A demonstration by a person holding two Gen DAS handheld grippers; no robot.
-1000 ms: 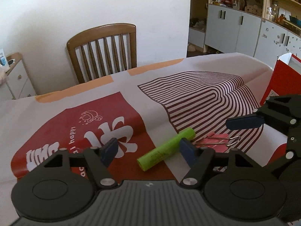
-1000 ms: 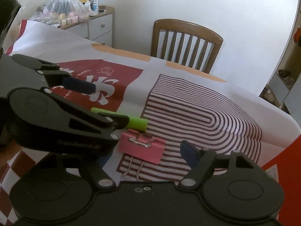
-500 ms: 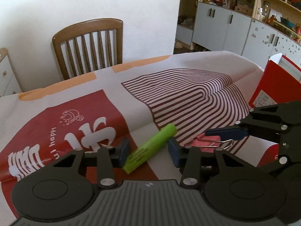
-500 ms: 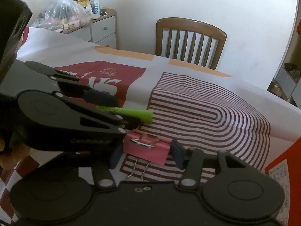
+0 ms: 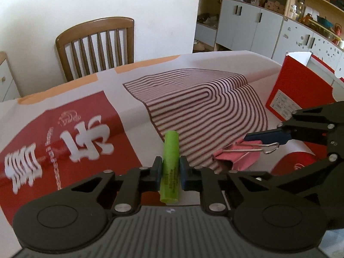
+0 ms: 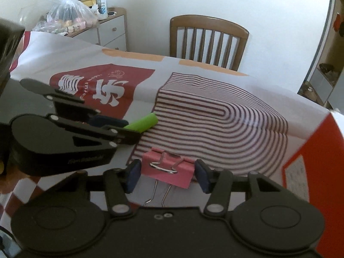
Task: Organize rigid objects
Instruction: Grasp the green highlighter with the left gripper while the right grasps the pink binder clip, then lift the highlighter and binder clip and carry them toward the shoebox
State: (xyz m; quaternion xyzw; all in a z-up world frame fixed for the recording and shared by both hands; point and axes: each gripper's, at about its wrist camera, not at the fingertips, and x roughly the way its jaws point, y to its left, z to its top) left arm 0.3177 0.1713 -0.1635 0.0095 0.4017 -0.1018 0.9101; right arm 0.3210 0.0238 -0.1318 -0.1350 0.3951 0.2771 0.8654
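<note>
Pinching a smooth green cylinder, the left gripper closes.

Left wrist view: lower part of green tube hidden behind left hand-held gripper body; its label print too small to read. Red box cut off by right edge; label text illegible. Cloth lettering motion-blurred at left.
Right wrist view: rear of the tube hidden behind the left hand-held gripper. Pink binder clip handle ends hidden behind right hand-held gripper body. Plastic bag contents too small to identify
</note>
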